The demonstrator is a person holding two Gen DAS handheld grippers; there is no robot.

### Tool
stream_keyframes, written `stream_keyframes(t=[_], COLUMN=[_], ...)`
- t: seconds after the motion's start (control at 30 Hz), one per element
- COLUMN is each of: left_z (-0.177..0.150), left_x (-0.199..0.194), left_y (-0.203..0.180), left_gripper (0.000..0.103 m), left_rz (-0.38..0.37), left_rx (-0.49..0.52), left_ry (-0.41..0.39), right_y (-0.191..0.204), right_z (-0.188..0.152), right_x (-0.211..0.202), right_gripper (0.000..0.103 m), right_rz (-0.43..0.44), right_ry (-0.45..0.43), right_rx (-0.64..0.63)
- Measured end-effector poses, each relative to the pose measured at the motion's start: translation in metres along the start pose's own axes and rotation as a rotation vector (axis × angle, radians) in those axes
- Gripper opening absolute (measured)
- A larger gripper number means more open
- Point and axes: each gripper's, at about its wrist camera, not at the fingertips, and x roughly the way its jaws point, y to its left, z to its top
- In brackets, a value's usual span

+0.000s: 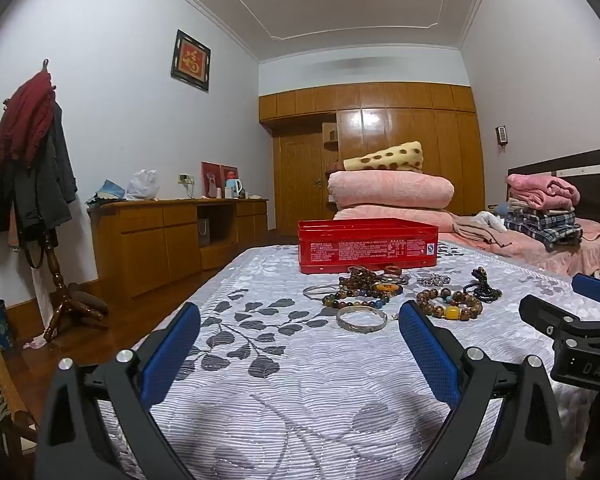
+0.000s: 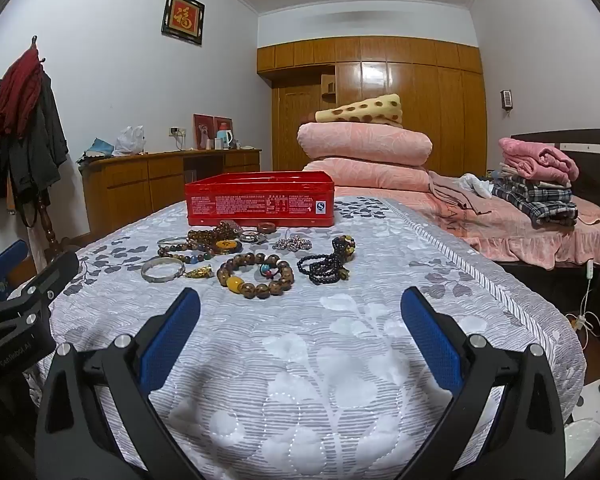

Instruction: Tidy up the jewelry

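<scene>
Several pieces of jewelry lie on a grey leaf-patterned bedspread (image 2: 340,360) in front of an open red tin box (image 2: 260,200), which also shows in the left wrist view (image 1: 368,246). Among them are a silver bangle (image 2: 163,270), a brown bead bracelet with an amber bead (image 2: 256,278), a dark bead strand (image 2: 328,264), a silver chain (image 2: 292,243) and a reddish ring (image 2: 267,227). The bangle (image 1: 362,319) and brown bracelet (image 1: 448,304) lie just beyond my left gripper (image 1: 300,320). Both my left gripper and my right gripper (image 2: 300,304) are open and empty, low over the bedspread.
Folded pink quilts (image 2: 364,148) and a spotted pillow are stacked behind the box. A pile of clothes (image 2: 536,184) lies at the right by the headboard. A wooden dresser (image 2: 160,184) and coat rack (image 2: 24,120) stand to the left. The bed's edge drops off at right.
</scene>
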Motion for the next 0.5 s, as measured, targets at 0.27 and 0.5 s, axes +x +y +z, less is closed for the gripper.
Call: stream_keyframes(t=[0.27, 0.5], left_z=[0.0005, 0.0007], left_x=[-0.0018, 0.0013], left_y=[-0.0014, -0.0001], left_gripper=[0.097, 0.097], left_rz=[-0.002, -0.001], left_rx=[0.001, -0.004], left_ry=[-0.007, 0.000], right_y=[-0.0002, -0.0006], right_z=[-0.0001, -0.0002], right_x=[0.0002, -0.0002], right_gripper=[0.097, 0.097], right_rz=[0.001, 0.000], right_ry=[0.003, 0.002], right_rx=[0.001, 0.001])
